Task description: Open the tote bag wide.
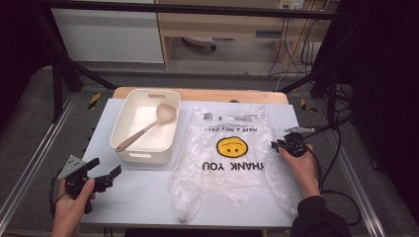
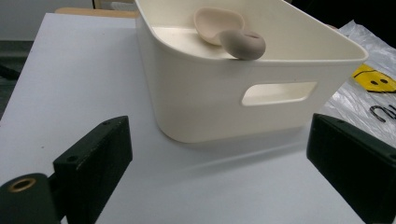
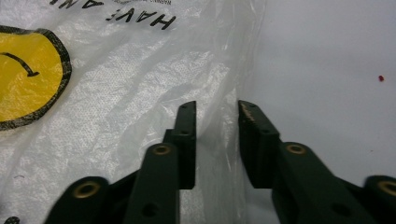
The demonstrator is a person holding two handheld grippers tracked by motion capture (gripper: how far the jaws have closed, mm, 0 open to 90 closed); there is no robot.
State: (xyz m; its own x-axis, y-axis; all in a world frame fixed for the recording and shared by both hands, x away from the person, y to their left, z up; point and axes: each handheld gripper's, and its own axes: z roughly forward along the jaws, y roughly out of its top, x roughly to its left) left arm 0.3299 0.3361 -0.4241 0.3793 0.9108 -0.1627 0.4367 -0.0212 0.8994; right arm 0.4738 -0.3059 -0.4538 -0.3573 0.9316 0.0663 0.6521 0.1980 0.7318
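Between the right gripper's (image 3: 215, 140) jaws, which stand narrowly apart, the side edge of the clear plastic bag (image 1: 232, 153) rises as a thin fold; whether the pads already pinch it is hard to tell. The bag lies flat on the tabletop (image 1: 143, 190), long axis running away from the person, its bulk to the left of these jaws. The left gripper (image 1: 99, 177) hangs wide open and empty, facing the white bin (image 2: 224, 93) with the spoon (image 2: 233, 35).
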